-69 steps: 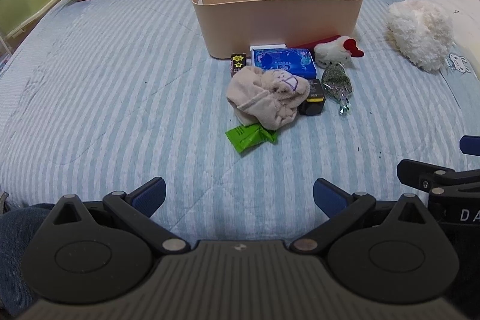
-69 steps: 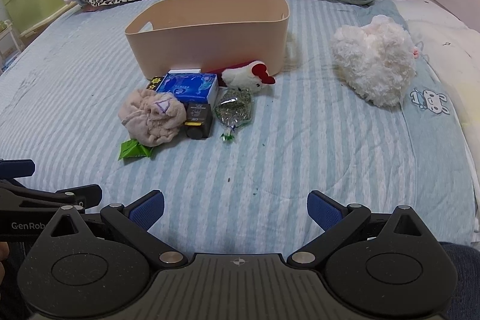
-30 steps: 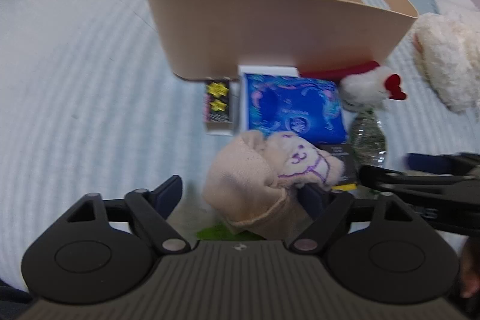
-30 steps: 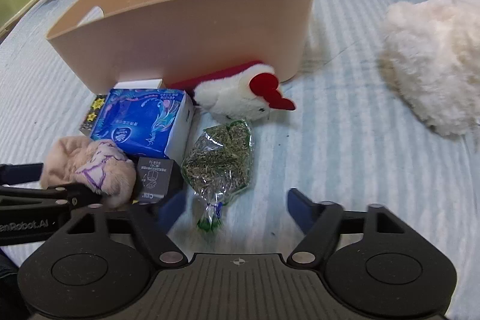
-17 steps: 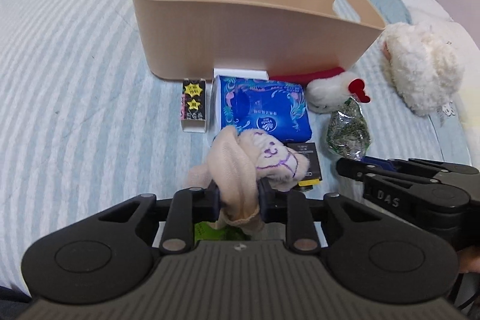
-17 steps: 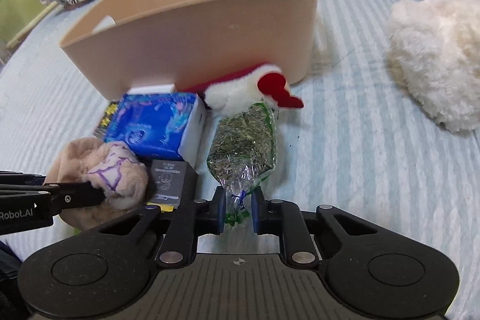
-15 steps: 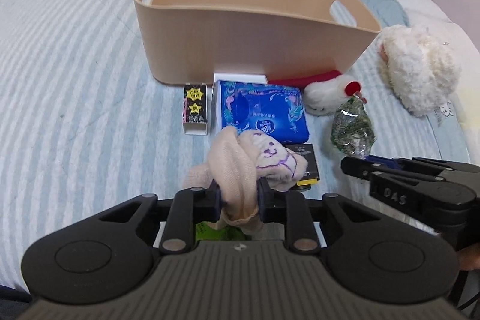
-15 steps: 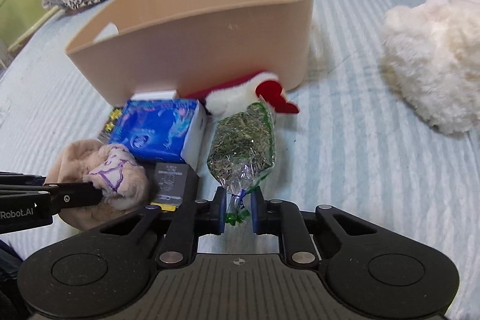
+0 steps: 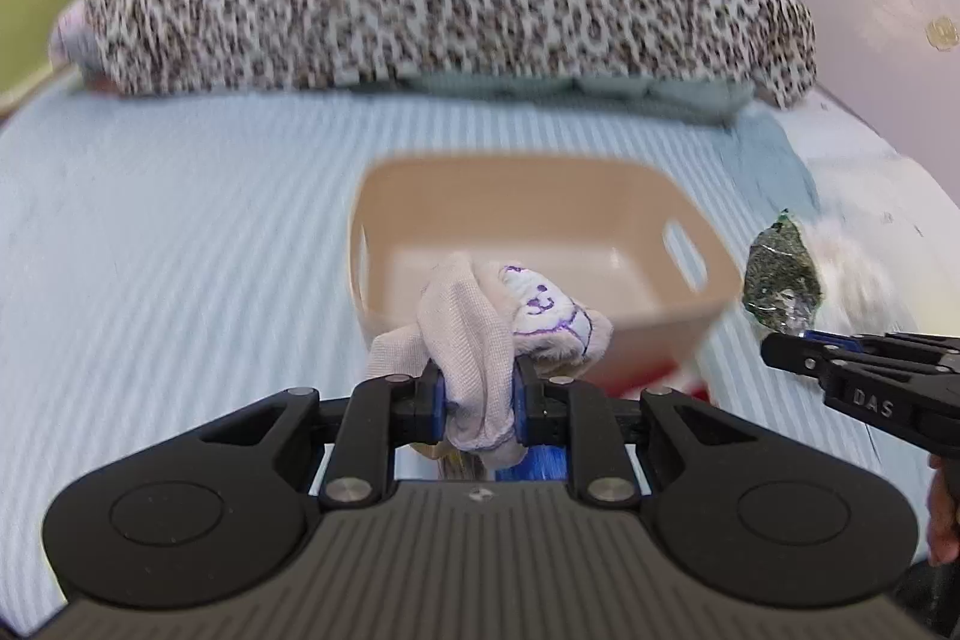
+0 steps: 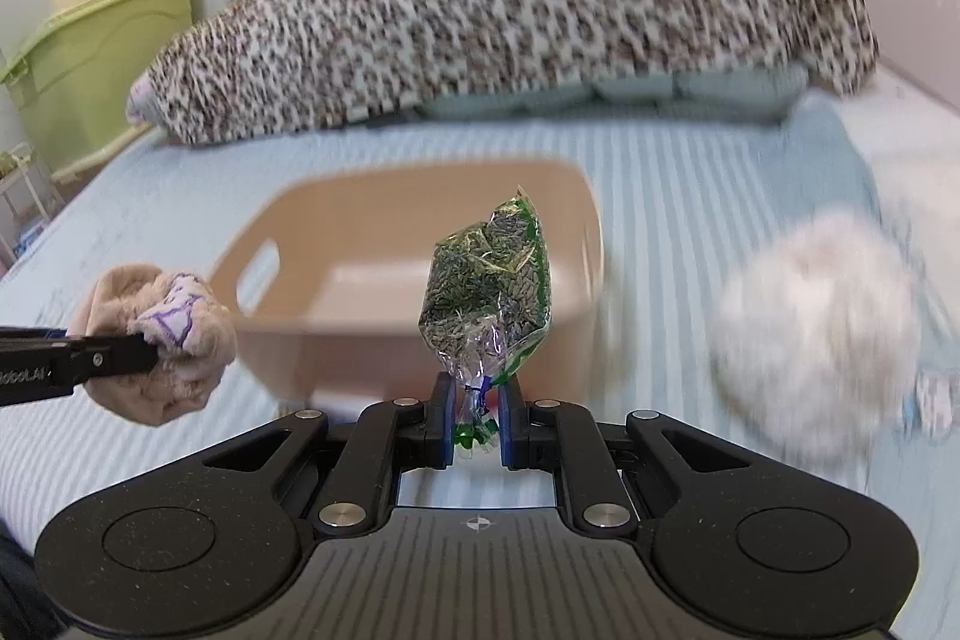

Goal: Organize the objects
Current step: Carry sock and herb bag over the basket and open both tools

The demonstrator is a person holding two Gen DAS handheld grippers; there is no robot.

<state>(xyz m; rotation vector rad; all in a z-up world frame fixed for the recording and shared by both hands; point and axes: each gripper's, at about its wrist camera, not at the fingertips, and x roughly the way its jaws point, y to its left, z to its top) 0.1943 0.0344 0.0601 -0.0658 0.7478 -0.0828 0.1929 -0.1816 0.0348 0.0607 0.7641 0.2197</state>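
The beige plush toy point(image 9: 492, 334), a soft crumpled thing with a face stitched in purple, is pinched between the blue pads of the left tool point(image 9: 478, 403), which is clenched on its lower folds and holds it in the air in front of the near wall of the tan bin point(image 9: 600, 340); in the right wrist view the same toy point(image 10: 162, 334) hangs at the left, level with the bin's handle slot. The clear bag of dried herbs point(image 10: 489, 286) stands upright in the right tool point(image 10: 474, 421), whose blue pads are closed on its tied green neck, so the bag rises in front of the bin's point(image 10: 288, 340) open top; from the left wrist view that bag point(image 9: 780, 283) sits just above the tip of the right tool point(image 9: 792, 352), to the right of the bin. The bin rests on the blue-and-white striped bed sheet point(image 9: 180, 244), and its inside looks bare where it shows, though the frames are blurred. Below the left tool a sliver of a blue packet point(image 9: 537, 463) shows between the fingers, and a bit of red point(image 9: 696, 391) peeks out at the bin's near base. To the right lies a fluffy white plush point(image 10: 816, 340), smeared by motion. Behind the bin a leopard-print blanket point(image 10: 510, 22) is heaped across the bed, and green and cream storage boxes point(image 10: 90, 40) stand at the far left.
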